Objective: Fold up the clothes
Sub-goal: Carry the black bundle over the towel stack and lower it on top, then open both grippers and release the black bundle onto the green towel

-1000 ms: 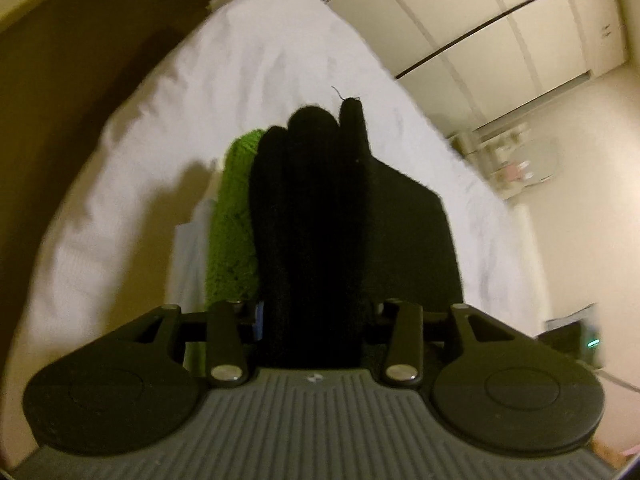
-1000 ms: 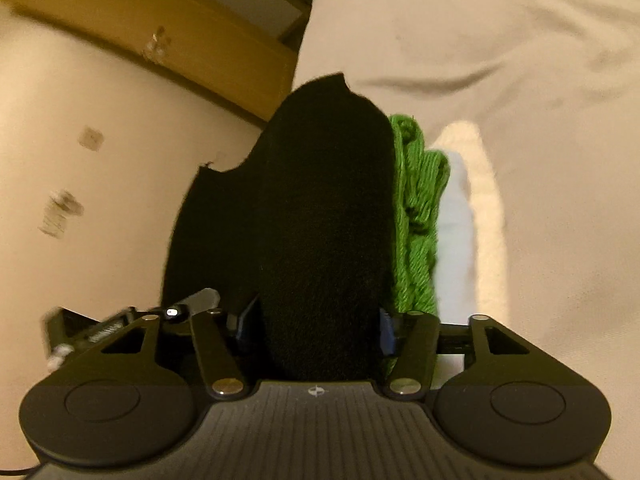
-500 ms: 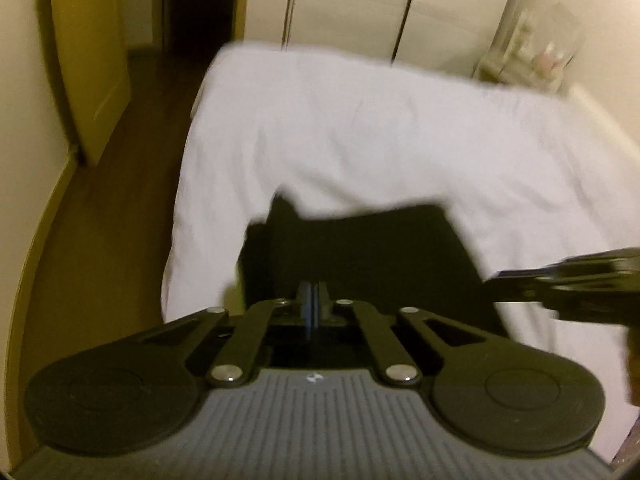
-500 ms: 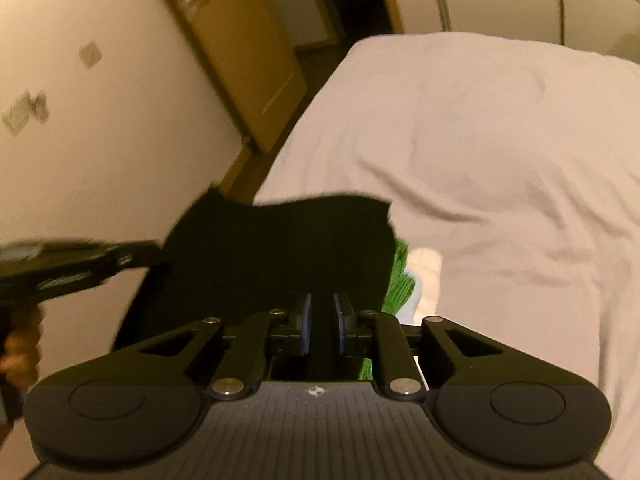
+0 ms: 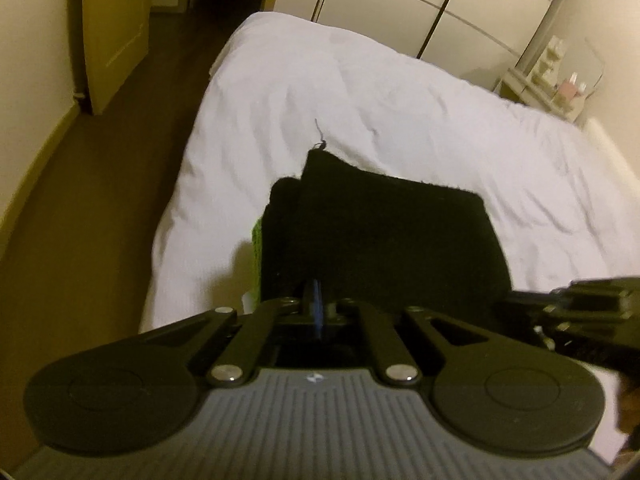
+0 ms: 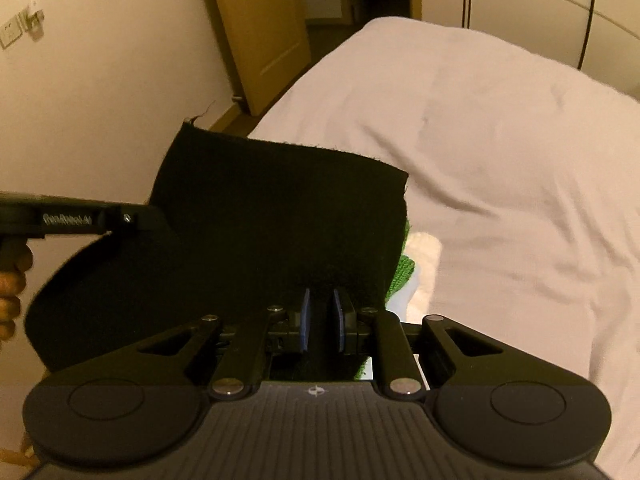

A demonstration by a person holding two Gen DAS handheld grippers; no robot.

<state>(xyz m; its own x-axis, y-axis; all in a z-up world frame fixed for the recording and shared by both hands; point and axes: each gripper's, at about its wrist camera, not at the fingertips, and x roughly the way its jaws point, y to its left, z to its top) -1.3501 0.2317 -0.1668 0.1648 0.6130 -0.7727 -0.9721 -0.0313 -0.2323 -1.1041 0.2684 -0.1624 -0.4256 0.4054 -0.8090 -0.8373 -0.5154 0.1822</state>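
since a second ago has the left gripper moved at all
Yes. The left gripper has pulled back and tipped up: the black garment filled the view then, now it sits low and the white bed stretches beyond, with the wardrobe above.
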